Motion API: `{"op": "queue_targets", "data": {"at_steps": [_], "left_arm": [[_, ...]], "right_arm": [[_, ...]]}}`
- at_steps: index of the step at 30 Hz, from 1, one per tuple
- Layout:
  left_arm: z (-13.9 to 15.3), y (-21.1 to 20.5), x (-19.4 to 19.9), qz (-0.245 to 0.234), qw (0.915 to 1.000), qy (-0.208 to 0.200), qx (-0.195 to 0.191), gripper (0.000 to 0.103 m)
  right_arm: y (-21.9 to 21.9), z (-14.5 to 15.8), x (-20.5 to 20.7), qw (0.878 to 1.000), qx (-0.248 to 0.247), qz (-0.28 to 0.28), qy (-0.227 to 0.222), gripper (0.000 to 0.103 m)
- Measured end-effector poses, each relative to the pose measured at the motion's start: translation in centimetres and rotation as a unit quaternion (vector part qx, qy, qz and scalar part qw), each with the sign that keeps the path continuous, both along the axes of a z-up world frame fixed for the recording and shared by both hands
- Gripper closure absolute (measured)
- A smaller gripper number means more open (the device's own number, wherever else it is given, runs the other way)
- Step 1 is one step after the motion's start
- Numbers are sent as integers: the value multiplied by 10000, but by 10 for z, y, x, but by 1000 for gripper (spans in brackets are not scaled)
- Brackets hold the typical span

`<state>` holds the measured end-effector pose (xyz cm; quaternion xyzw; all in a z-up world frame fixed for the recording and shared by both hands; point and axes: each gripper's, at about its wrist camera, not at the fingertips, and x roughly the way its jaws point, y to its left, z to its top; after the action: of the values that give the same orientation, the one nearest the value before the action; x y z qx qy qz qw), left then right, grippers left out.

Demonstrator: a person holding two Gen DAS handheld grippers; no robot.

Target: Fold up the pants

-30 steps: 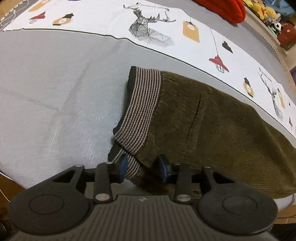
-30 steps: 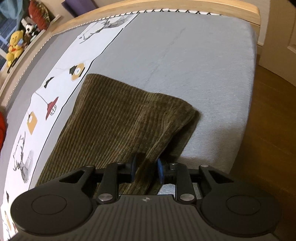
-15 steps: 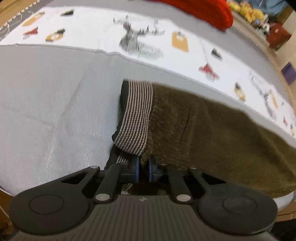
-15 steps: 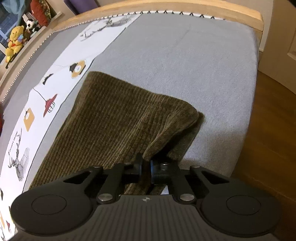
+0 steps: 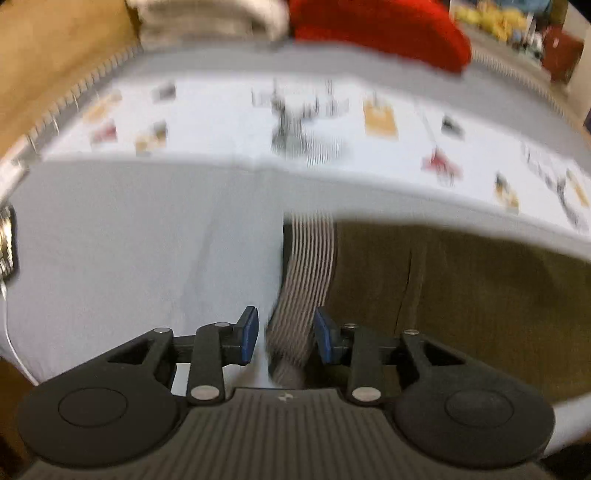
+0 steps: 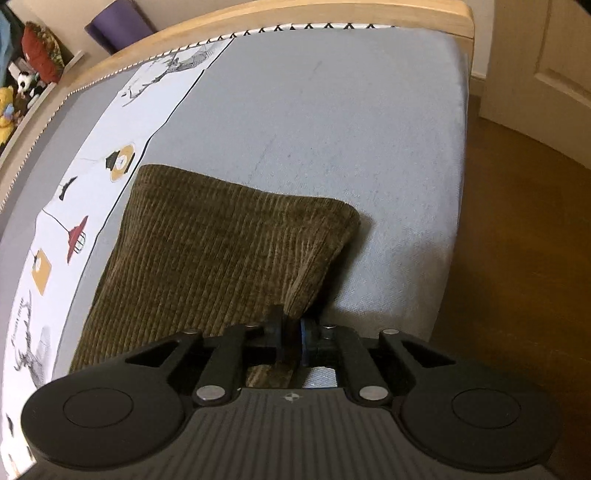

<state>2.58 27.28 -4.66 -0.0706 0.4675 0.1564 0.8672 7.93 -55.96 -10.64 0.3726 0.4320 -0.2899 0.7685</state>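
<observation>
Olive-brown corduroy pants [image 5: 461, 295] lie on a grey bed cover [image 5: 147, 240], and their leg ends show in the right wrist view [image 6: 207, 251]. The striped waistband [image 5: 303, 280] runs between the fingers of my left gripper [image 5: 284, 338], which stands open around it; this view is blurred by motion. My right gripper [image 6: 291, 341] is shut on the near corner of the leg hem, and the cloth rises in a ridge from the jaws.
A white printed strip [image 5: 295, 122] crosses the bed beyond the pants. A red cushion [image 5: 376, 33] lies at the far side. The wooden bed frame [image 6: 332, 18] and the brown floor [image 6: 517, 240] border the mattress on the right.
My left gripper closed on the waistband half a second ago and now stands open again, with the view tilted up. My right gripper has closed on the hem and stays shut.
</observation>
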Motion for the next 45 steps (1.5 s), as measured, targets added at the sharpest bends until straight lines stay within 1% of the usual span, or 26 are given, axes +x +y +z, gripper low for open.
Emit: {"op": "queue_targets", "data": {"at_steps": [2, 3, 5, 6, 7, 8, 9, 10, 11, 13, 14, 16, 18, 20, 22, 23, 25, 28, 33, 36, 38, 40, 42, 43, 44, 45], "left_arm": [[5, -9, 6, -171, 9996, -224, -87, 66], [5, -17, 10, -340, 9990, -259, -163, 66], [-1, -33, 21, -725, 9971, -144, -197, 66], [-10, -42, 27, -943, 9954, 108, -153, 66], [-26, -48, 35, -1032, 9929, 583, -79, 65], [-48, -51, 42, -1015, 9869, 1251, 53, 67], [-60, -55, 46, -1122, 9814, 1536, 248, 67], [-59, -61, 51, -1244, 9798, 1500, 449, 67], [-56, -65, 54, -1220, 9804, 1436, 585, 67], [-50, -70, 58, -1209, 9812, 1316, 734, 67], [-45, -73, 59, -1252, 9822, 1163, 778, 66], [-35, -77, 62, -1274, 9861, 817, 693, 65], [-29, -82, 66, -1273, 9878, 634, 630, 65], [-23, -88, 67, -1350, 9877, 450, 655, 65], [-16, -99, 68, -1453, 9868, 257, 669, 62], [-14, -104, 71, -1499, 9862, 171, 680, 60], [-14, -109, 81, -1586, 9849, 42, 695, 59], [-17, -125, 91, -1678, 9832, 31, 721, 58], [-25, -143, 96, -1958, 9769, 58, 849, 58], [-28, -151, 99, -2096, 9732, 74, 949, 58], [-30, -155, 99, -2167, 9710, 83, 1005, 58], [-30, -155, 98, -2189, 9704, 81, 1020, 58], [-30, -153, 98, -2175, 9708, 73, 1011, 58], [-29, -152, 98, -2160, 9712, 66, 1001, 58], [-29, -150, 98, -2140, 9718, 58, 993, 58], [-28, -149, 97, -2126, 9721, 50, 989, 58]], "right_arm": [[-2, 3, 0, 9999, -99, 42, -28, 82], [-3, 4, -1, 9999, -154, 43, -34, 80], [-6, 4, -3, 9998, -194, 0, -25, 76], [-8, 4, -5, 9998, -175, -35, -25, 75], [-10, 3, -5, 9999, -146, -68, -13, 70], [-12, 1, -6, 9999, -127, -93, 10, 65], [-14, 0, -7, 9999, -114, -116, 43, 64], [-15, -1, -7, 9998, -102, -132, 62, 61], [-16, -2, -8, 9998, -85, -152, 76, 58], [-17, -4, -9, 9998, -62, -179, 98, 54], [-18, -4, -10, 9998, -55, -180, 95, 54], [-21, -5, -9, 9998, -52, -168, 91, 53], [-24, -6, -10, 9997, -89, -226, 92, 52], [-28, -4, -13, 9993, -120, -367, 18, 52], [-32, -2, -17, 9986, -80, -516, -119, 52], [-34, -2, -20, 9982, -19, -562, -191, 52], [-36, -5, -22, 9975, 185, -612, -304, 52], [-40, -11, -22, 9960, 513, -610, -409, 52], [-43, -15, -19, 9960, 540, -600, -394, 51], [-44, -16, -16, 9951, 540, -616, -557, 50], [-44, -15, -12, 9951, 496, -550, -651, 51], [-43, -16, -6, 9961, 418, -458, -624, 51], [-41, -19, -3, 9969, 340, -480, -521, 56], [-42, -19, -3, 9969, 304, -527, -493, 66], [-42, -19, -3, 9969, 275, -565, -472, 79], [-42, -19, -4, 9964, 312, -611, -505, 80]]}}
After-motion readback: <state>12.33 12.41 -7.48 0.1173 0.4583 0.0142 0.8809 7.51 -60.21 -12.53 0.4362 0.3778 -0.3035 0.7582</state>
